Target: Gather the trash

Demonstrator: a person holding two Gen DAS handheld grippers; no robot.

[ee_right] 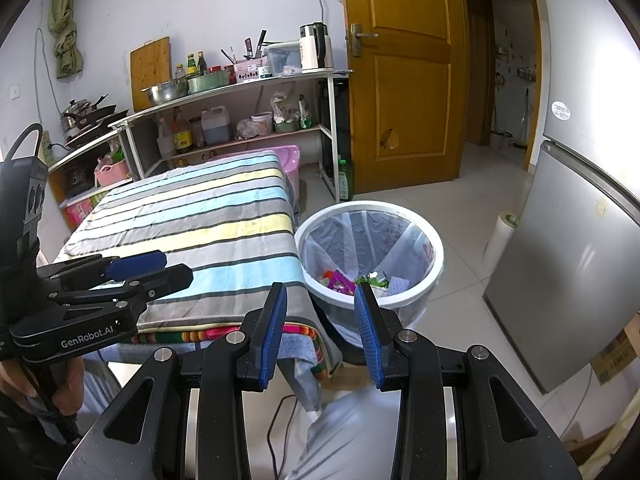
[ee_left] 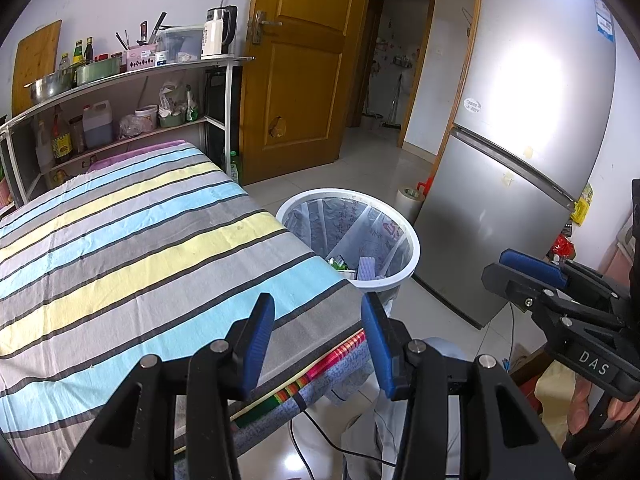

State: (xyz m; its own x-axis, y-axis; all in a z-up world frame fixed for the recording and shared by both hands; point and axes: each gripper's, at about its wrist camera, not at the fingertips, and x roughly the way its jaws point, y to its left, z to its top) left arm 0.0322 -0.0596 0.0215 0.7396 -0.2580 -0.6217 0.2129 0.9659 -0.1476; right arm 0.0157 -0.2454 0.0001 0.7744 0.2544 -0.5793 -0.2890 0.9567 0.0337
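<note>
Judging by the bare striped cloth-covered table, collection seems finished; left gripper and right gripper, jaws apart and empty, are best kept clear of the white lined round plastic bin.

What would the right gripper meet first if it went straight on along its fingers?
Probably the white trash bin beside the table: the open, empty right gripper frames its near rim and the striped tablecloth corner. Depth is unclear, so that corner might come first.

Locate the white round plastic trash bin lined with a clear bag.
The white round plastic trash bin stands on the tiled floor, against the striped-cloth table's right corner, left of the silver refrigerator.
</note>
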